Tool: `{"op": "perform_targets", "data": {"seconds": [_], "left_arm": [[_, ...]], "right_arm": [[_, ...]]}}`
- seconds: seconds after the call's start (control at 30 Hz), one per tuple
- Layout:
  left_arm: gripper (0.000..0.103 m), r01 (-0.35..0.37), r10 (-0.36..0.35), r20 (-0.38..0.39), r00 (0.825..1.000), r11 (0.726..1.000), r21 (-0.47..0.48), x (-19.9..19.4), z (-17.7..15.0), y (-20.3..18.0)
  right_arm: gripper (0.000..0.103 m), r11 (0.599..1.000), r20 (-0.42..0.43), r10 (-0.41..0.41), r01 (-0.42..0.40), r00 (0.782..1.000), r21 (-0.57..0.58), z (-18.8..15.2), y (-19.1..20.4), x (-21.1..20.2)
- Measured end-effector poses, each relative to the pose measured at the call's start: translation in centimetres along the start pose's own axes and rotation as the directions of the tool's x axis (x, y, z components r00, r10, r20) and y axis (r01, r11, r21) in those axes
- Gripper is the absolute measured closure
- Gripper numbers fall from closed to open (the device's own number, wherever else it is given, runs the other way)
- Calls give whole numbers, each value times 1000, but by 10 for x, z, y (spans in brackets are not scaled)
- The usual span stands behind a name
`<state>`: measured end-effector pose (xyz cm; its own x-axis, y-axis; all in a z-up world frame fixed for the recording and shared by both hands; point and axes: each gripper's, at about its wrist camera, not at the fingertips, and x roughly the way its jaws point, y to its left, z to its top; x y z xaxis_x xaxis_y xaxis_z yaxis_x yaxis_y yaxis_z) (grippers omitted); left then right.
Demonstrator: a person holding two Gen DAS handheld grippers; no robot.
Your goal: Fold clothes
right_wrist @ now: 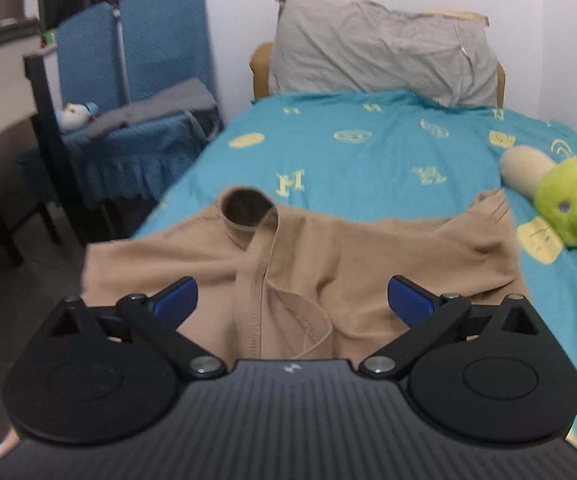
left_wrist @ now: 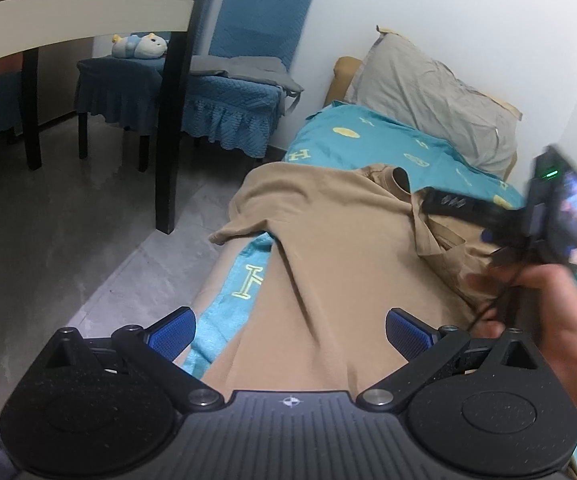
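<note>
fingers of the left gripper (left_wrist: 290, 330) and right gripper (right_wrist: 292, 300) spread wide, empty, above a rumpled tan shirt (right_wrist: 328, 248) on the bed (right_wrist: 368, 152); folding looks unfinished, needing an edge pinched.

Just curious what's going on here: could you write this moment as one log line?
stage: before first fold | tan shirt: lying rumpled on teal bedspread | left gripper: open above shirt | right gripper: open above shirt, holding nothing

Left gripper (left_wrist: 290, 330) and right gripper (right_wrist: 292, 300) both spread wide, holding nothing
</note>
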<state>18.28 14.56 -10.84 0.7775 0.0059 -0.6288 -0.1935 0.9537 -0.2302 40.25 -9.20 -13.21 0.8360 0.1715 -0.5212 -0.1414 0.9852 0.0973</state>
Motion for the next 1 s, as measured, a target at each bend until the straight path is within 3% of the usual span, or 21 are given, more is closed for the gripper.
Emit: {"op": "perform_targets", "data": {"seconds": [0.2,0.37,0.57,0.67,0.73,0.9,0.93,1.0], "left_arm": [[1,11,-13,24,1000,997,72,-6,-7,-22],[3,76,-76,2,997,991,112,-21,-21,-43],[5,238,-230,-60,971,950,202,-50,-48,-75],[11,339,-316,-132,939,912,228,-61,-65,-95],[15,410,-373,-194,907,888,207,-64,-78,-111],[32,566,-492,-361,792,813,135,-54,-112,-156],[34,579,-496,-383,779,804,138,-51,-118,-164],[38,587,-484,-417,770,794,162,-45,-130,-178]], "right_arm": [[0,990,52,111,-115,993,86,13,-28,-106],[0,988,57,101,-106,993,107,-1,-54,-225],[0,954,155,7,-53,988,294,-46,-113,-332],[0,937,168,-41,-21,985,350,-55,-137,-335],[0,922,175,-73,0,982,387,-61,-153,-338],[0,877,166,-101,9,981,481,-73,-191,-329],[0,869,155,-95,5,983,495,-76,-196,-326],[0,855,136,-84,1,987,519,-80,-204,-321]]}}
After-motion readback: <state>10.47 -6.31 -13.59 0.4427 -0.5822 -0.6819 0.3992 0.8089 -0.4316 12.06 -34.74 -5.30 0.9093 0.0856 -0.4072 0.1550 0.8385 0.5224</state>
